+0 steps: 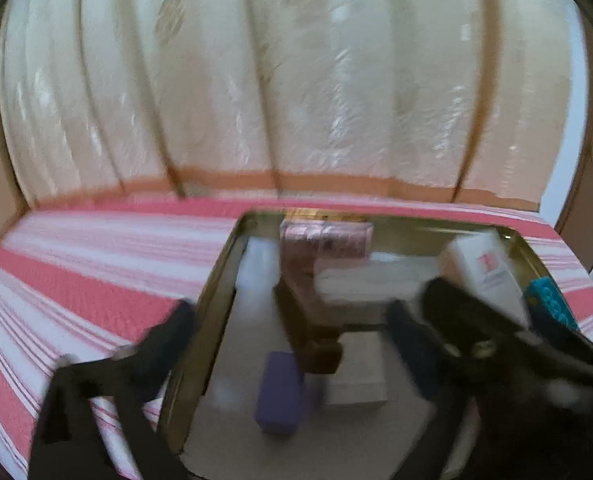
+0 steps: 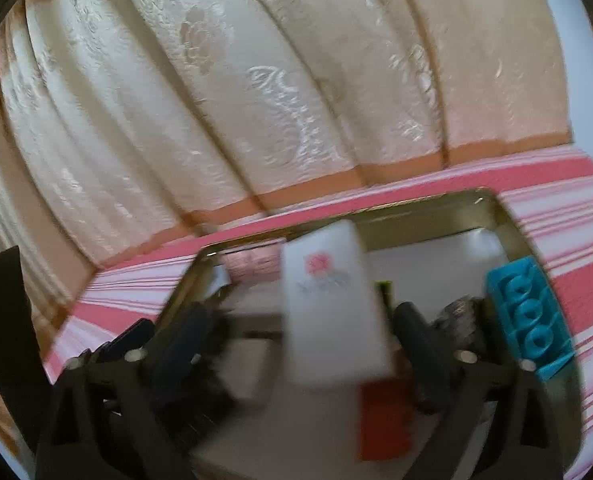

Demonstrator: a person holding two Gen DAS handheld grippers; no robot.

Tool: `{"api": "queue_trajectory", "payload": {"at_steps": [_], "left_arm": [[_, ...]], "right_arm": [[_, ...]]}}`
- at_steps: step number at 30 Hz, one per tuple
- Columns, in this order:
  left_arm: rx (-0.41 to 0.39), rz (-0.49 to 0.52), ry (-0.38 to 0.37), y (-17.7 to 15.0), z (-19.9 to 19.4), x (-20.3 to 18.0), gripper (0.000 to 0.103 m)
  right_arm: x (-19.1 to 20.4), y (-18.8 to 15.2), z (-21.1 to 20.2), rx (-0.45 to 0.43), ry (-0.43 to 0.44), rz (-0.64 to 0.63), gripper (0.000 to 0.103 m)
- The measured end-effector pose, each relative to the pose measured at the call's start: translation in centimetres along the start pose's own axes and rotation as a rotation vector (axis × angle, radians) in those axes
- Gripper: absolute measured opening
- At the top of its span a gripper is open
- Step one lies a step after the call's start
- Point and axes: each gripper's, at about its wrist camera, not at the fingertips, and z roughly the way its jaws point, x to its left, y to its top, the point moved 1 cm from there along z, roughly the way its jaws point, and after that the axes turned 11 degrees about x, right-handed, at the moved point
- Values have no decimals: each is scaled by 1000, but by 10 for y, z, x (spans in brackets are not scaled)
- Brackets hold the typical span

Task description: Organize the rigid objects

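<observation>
Right wrist view, right tool (image 2: pixel 296 320) angled down, jaws wide around white box (image 2: pixel 332 300)

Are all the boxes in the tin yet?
Mostly. The gold tin already holds the pink box, purple box and teal box. The white box sits between the right gripper's open fingers, unpressed. No boxes show on the striped cover.

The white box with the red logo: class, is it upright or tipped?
Tipped. The white box leans inside the gold tin, its top slanting left, between open jaws.
</observation>
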Motion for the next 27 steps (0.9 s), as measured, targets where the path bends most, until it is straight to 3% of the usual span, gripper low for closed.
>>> {"api": "queue_trajectory", "payload": {"at_steps": [1, 4, 10, 17, 23, 27], "left_arm": [[-54, 25, 33, -2, -7, -4, 103], [-74, 69, 69, -3, -10, -11, 103], [-44, 29, 17, -5, -4, -4, 103], [-71, -1, -3, -7, -11, -2, 103], [-102, -8, -5, -10, -19, 0, 103], [-113, -14, -12, -11, -22, 2, 103]], "right_arm": [[2, -1, -3, -14, -18, -8, 97], [4, -2, -16, -82, -84, -24, 97], [-7, -1, -34, -199, -162, 28, 97], [8, -6, -42, -282, -359, -47, 97], [15, -19, -50, -381, -398, -118, 97], [13, -18, -54, -394, -391, -107, 97]]}}
